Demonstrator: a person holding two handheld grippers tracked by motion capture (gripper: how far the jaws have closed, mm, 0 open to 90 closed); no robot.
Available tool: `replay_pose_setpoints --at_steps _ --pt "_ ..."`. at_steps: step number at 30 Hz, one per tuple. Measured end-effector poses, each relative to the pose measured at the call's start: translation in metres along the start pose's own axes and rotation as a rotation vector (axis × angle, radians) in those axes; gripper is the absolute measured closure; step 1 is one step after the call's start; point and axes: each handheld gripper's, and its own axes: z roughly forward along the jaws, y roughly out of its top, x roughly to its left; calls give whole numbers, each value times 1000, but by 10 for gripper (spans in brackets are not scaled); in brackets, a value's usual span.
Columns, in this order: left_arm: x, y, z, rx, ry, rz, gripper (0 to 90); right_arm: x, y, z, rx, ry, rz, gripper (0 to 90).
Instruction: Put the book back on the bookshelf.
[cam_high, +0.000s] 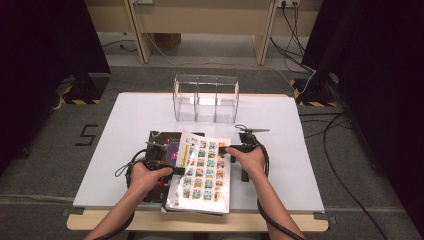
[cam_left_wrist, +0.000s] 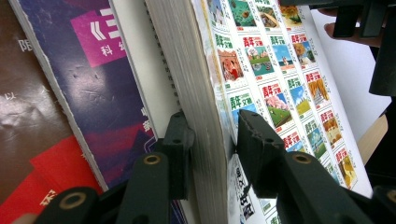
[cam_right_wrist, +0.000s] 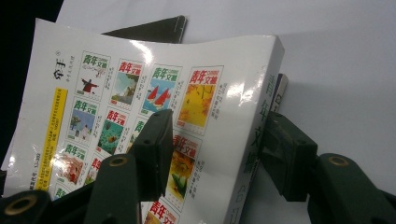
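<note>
White table (cam_high: 125, 115) spread wide, clear three-bay organizer (cam_high: 205, 99) at the back, dark book (cam_high: 165, 145) lying flat near the front edge. On it, the thick white magazine (cam_high: 204, 172) tilts up. Left gripper (cam_high: 167, 167) clamps its page edge; right gripper (cam_high: 235, 148) straddles the spine, jaws wide, not pinching. Lifting step, I'd say; next, the right must close before raising.

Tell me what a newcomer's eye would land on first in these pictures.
First, the thick book with a grid of small colourful covers, lifted at the table's near edge above a dark purple book. The left gripper clamps its page edge, while the right gripper straddles its spine side with jaws wide. Behind stands a clear three-compartment holder.
</note>
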Motion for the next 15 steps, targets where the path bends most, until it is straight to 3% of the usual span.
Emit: replay_pose_setpoints --at_steps 4,8,11,15 --pt "1 0 -1 1 -1 -8 650 -3 1 -1 12 21 19 543" --pt "4 -2 -3 -10 -20 -26 652 -8 4 -6 5 112 63 639" --pt "7 -3 -3 -13 -26 -41 648 -2 6 -11 -7 171 53 687" --pt "7 -3 -4 -11 -20 -32 648 5 8 -12 -4 158 27 687"
